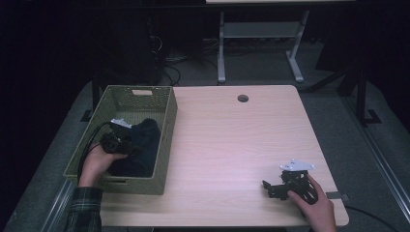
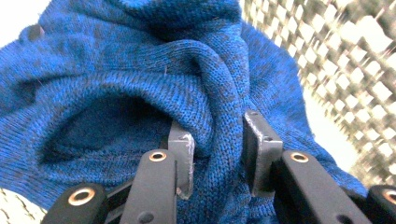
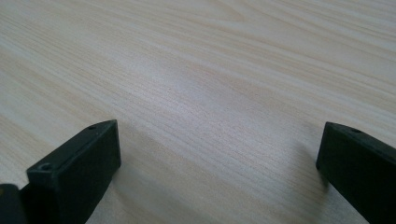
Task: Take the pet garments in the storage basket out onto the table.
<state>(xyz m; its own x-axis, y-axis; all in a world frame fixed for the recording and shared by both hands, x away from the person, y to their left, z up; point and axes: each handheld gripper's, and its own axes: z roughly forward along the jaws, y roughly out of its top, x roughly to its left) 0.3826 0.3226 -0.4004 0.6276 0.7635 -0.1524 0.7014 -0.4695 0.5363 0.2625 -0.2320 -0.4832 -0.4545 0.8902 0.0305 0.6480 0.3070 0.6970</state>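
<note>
At left of the high view, the left gripper point(image 1: 126, 145) pinches a fold of the blue knit point(image 2: 140, 84) inside the green basket point(image 1: 167, 125) (the garment looks almost black there), while the right gripper point(image 1: 275, 186) rests open at lower right.

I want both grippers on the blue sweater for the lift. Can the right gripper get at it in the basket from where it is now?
Probably yes. The right gripper rests open on bare table, with nothing between it and the basket. It would need to clear the near wall; the left gripper pinches one fold of the sweater.

A crumpled blue knit garment point(image 2: 140, 88) lies bunched inside the green woven basket point(image 1: 167, 125).
</note>
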